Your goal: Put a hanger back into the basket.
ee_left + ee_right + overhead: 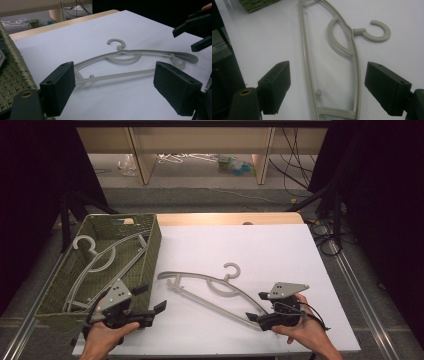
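On the table: you have a white sheet (280, 250) covering the top, with a flat grey plastic clothes hanger (212, 290) lying on it at lower centre of the high view.
Hanger look: one thin curved top bar, one straight lower bar, a small loop under the neck, an open hook.
Hanger axis: long axis runs from mid-left down to lower right; hook points toward the top of the frame.
Basket: one olive woven basket (150, 251) at the left, with a second grey hanger (102, 262) inside.
Count: two hangers, one basket, two grippers.
Left gripper (150, 304): your jaws are spread, nothing between them, just beside the basket's near corner.
Right gripper (257, 306): your jaws are spread, straddling the hanger's lower-right end without pressing it.
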The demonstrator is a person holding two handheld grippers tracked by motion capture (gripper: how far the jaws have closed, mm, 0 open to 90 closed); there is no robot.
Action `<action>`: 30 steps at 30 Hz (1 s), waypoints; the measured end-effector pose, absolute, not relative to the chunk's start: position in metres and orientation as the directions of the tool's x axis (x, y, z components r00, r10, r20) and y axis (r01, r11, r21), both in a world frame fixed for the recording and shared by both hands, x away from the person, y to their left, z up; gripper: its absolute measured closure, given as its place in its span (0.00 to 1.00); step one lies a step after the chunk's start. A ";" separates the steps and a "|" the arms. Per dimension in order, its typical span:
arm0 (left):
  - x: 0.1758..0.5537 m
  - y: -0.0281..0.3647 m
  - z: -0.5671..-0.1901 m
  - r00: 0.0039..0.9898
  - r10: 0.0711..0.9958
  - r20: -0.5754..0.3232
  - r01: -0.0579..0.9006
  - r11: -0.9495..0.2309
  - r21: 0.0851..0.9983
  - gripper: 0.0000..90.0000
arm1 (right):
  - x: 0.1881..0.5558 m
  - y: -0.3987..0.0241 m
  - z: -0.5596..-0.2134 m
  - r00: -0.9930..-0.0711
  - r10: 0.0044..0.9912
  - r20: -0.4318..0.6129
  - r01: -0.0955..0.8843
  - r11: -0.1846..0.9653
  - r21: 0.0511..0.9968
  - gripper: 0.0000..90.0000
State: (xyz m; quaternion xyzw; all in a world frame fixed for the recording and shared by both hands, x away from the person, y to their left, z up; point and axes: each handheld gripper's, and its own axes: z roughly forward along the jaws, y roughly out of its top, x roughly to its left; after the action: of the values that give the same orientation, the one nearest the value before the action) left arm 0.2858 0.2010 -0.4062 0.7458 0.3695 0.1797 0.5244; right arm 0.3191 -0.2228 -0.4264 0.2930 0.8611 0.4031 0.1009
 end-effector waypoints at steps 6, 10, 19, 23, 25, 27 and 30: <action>0.280 0.196 -0.416 0.655 0.746 -0.117 0.350 -0.163 0.922 0.19 | 0.331 -0.218 -0.431 -0.800 0.595 0.077 0.437 0.490 0.754 0.26; 0.277 0.194 -0.417 0.653 0.750 -0.106 0.329 -0.156 0.931 0.18 | 0.342 -0.213 -0.436 -0.789 0.609 0.080 0.459 0.498 0.736 0.26; 0.265 0.185 -0.415 0.691 0.718 -0.087 0.316 -0.192 0.929 0.19 | 0.374 -0.196 -0.452 -0.768 0.637 0.066 0.506 0.541 0.672 0.29; 0.259 0.179 -0.415 0.708 0.700 -0.088 0.318 -0.205 0.926 0.20 | 0.384 -0.191 -0.460 -0.765 0.640 0.071 0.531 0.565 0.632 0.33; 0.258 0.177 -0.416 0.728 0.679 -0.089 0.310 -0.212 0.927 0.20 | 0.388 -0.190 -0.463 -0.762 0.643 0.079 0.550 0.578 0.603 0.35; 0.256 0.175 -0.416 0.732 0.676 -0.087 0.313 -0.220 0.924 0.20 | 0.389 -0.189 -0.464 -0.762 0.642 0.084 0.556 0.581 0.595 0.37; 0.255 0.173 -0.417 0.739 0.667 -0.090 0.315 -0.224 0.922 0.20 | 0.395 -0.188 -0.469 -0.756 0.648 0.096 0.578 0.592 0.562 0.47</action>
State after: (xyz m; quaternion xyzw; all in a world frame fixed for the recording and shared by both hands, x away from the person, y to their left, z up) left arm 0.2551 0.1730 -0.4172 0.7647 0.3211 0.1650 0.5338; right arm 0.3955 -0.1881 -0.4690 0.3442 0.8901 0.2927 0.0593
